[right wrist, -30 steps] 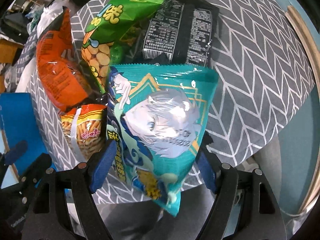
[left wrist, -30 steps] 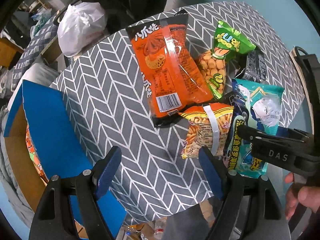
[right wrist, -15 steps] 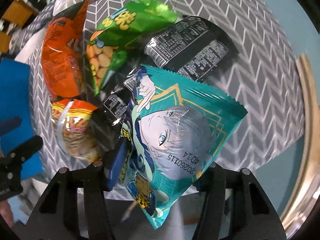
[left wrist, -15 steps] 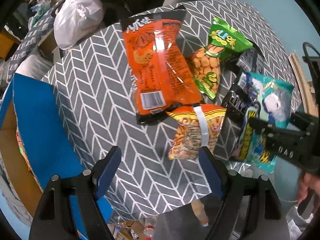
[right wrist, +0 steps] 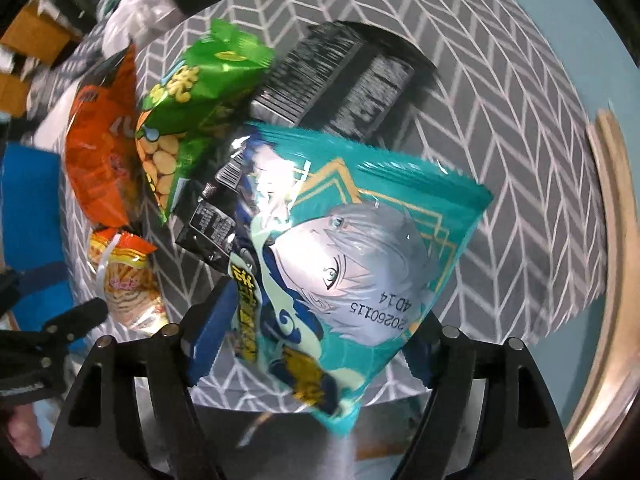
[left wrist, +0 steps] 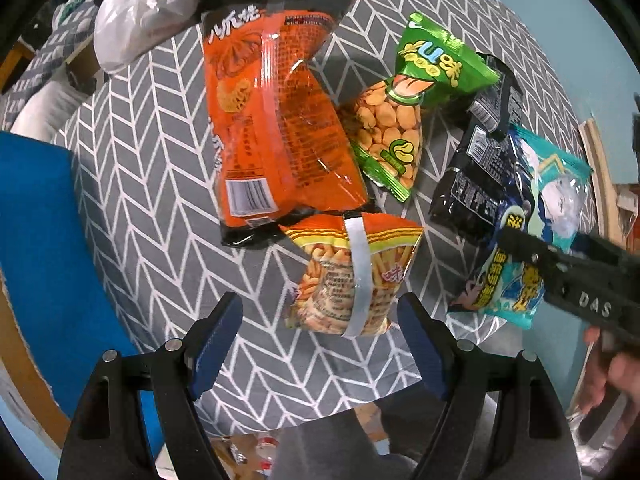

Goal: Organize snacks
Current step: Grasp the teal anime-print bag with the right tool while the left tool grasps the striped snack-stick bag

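the glossy teal snack bag with a cartoon figure (right wrist: 352, 264) is seen between the blue pads of the right gripper (right wrist: 316, 344), whose jaws have just been reopening, at the near edge of the grey chevron-patterned round table (right wrist: 520, 168), while the left gripper (left wrist: 320, 344) is held unclenched over the small orange-yellow snack packet (left wrist: 344, 276).

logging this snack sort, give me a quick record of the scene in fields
surface: round table with grey chevron cloth
snacks on it: large orange bag; green bean bag; black packet; small stick-snack bag; teal bag
left gripper: open, empty, over the small stick-snack bag
right gripper: jaws have just been opening, teal bag between them
teal bag position: at the table's near edge, partly over the black packet
container: blue-lined box left of the table
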Demonstrator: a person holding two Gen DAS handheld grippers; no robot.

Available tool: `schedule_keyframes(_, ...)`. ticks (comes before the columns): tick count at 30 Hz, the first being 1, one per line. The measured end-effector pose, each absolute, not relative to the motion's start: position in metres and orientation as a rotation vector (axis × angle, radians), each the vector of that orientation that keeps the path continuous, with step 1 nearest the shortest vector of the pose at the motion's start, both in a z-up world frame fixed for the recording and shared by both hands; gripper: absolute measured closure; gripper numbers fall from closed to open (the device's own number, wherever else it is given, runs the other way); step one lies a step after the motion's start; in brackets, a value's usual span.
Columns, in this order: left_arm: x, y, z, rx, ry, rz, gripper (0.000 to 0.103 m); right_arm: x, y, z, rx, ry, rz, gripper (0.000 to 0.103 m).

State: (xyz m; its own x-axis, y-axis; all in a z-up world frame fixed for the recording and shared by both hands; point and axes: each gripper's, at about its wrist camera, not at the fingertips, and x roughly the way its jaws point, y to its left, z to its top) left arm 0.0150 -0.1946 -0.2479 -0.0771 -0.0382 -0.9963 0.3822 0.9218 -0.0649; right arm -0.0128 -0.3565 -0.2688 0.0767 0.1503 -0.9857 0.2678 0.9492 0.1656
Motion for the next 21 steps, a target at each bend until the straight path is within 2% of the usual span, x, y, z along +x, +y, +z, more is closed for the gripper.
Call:
schedule_keyframes(7, 0.018, -0.208, -0.269, 0.243, 1.659, -0.331, 0.022, -0.044, -0.378, -0.281, 0.465, 1.519, -0.142, 0.026)
schedule_keyframes(15, 0.013, -0.229, -0.296, 0.301, 1.67, -0.318, 0.021, -0.039, -0.358, -0.296, 0.422, 1.521, -0.15, 0.027)
schedule_keyframes(17, 0.016, -0.229, -0.302, 0.307, 1.66, -0.323, 0.021, -0.037, -0.349, -0.294, 0.419, 1.52, -0.14, 0.035)
schedule_keyframes(18, 0.015, -0.229, -0.304, 0.312, 1.653, -0.325, 0.021, -0.038, -0.35, -0.293, 0.425, 1.518, -0.129, 0.042)
schedule_keyframes(19, 0.014, -0.229, -0.306, 0.313, 1.651, -0.331, 0.024, -0.037, -0.344, -0.294, 0.427, 1.519, -0.125, 0.045)
schedule_keyframes(21, 0.016, -0.225, -0.308, 0.296, 1.656, -0.354, 0.041, -0.034, -0.343, -0.287, 0.422, 1.516, -0.115, 0.052)
